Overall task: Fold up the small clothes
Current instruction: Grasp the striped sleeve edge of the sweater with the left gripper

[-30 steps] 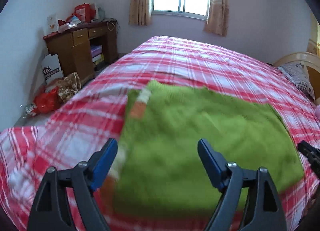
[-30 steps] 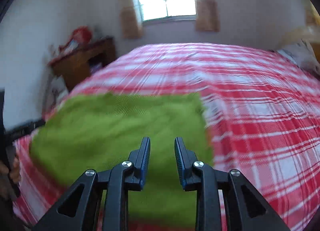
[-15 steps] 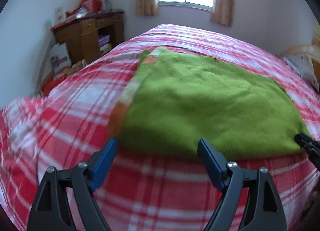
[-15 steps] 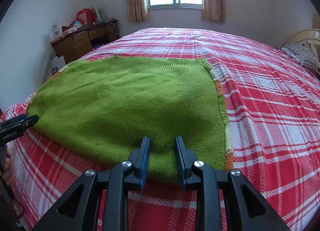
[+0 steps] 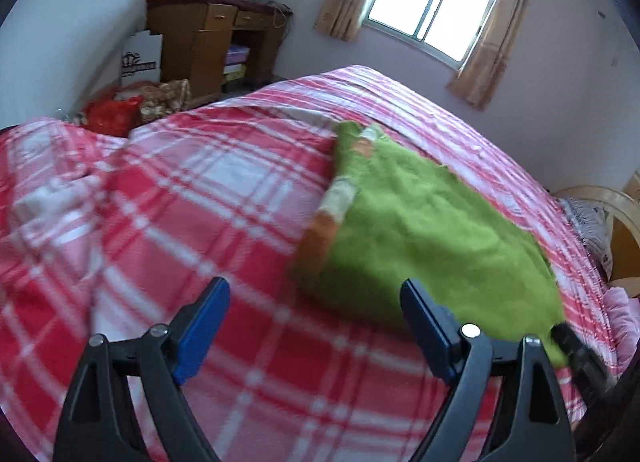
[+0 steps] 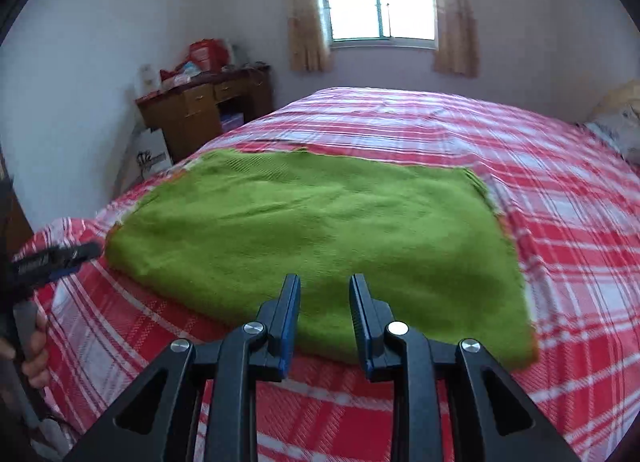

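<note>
Both grippers hung empty near the green sweater [image 6: 320, 230] on the bed [image 6: 560, 222], left gripper [image 5: 316, 326] spread wide, right gripper [image 6: 324, 314] narrowly parted; pinching matching corners would probably fold it evenly.

Bright lime-green knit garment [image 6: 312, 230] fills the middle of the right wrist view, and in the left wrist view an orange-and-cream striped band [image 5: 336, 206] edges it. Beneath it, a red, pink and white plaid bedspread [image 6: 560, 222]. Black left claw [image 5: 312, 326] and black right claw [image 6: 325, 314], both with blue pads. Upper left: brown wooden desk [image 6: 200, 114]; tan curtains [image 6: 306, 10] up top, pale lilac-grey walls [image 6: 120, 22].
</note>
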Demonstrator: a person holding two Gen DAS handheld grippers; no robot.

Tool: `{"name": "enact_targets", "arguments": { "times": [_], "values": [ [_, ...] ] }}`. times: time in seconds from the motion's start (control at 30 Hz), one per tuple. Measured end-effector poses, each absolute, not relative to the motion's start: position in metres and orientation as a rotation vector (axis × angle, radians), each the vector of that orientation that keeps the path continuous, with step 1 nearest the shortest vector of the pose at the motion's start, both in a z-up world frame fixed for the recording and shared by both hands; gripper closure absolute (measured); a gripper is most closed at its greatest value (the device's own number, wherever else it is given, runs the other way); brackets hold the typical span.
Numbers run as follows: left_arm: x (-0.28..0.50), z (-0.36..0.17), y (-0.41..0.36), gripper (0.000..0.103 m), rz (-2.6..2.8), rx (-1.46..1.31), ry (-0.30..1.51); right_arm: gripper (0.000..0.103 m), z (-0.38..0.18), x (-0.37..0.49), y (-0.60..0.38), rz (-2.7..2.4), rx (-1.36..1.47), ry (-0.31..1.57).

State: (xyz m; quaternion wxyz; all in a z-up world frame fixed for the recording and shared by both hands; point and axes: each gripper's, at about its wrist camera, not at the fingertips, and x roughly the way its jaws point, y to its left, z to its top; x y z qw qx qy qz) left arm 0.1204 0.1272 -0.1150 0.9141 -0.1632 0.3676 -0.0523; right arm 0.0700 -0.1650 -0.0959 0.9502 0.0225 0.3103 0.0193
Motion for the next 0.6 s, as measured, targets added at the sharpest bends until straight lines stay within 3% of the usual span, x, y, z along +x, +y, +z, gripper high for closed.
{"name": "enact_targets", "arguments": {
  "times": [0.13, 0.4, 0.5, 0.53, 0.6],
  "values": [
    [0.150, -0.126, 0.116, 0.013, -0.123, -0.367, 0.785, 0.077, -0.127, 0.087, -0.166, 0.022, 0.050, 0.727],
    [0.185, -0.124, 0.117, 0.013, -0.141, -0.490, 0.753, 0.076, -0.130, 0.088, -0.180, 0.066, 0.127, 0.707],
    [0.181, -0.124, 0.109, 0.028, -0.164, -0.467, 0.759, 0.073, -0.132, 0.088, -0.182, 0.080, 0.137, 0.703],
    [0.179, -0.125, 0.105, 0.040, -0.177, -0.454, 0.764, 0.073, -0.133, 0.088, -0.183, 0.086, 0.143, 0.702],
    [0.174, -0.127, 0.101, 0.050, -0.173, -0.423, 0.760, 0.073, -0.133, 0.088, -0.185, 0.095, 0.160, 0.697]
  ]
}}
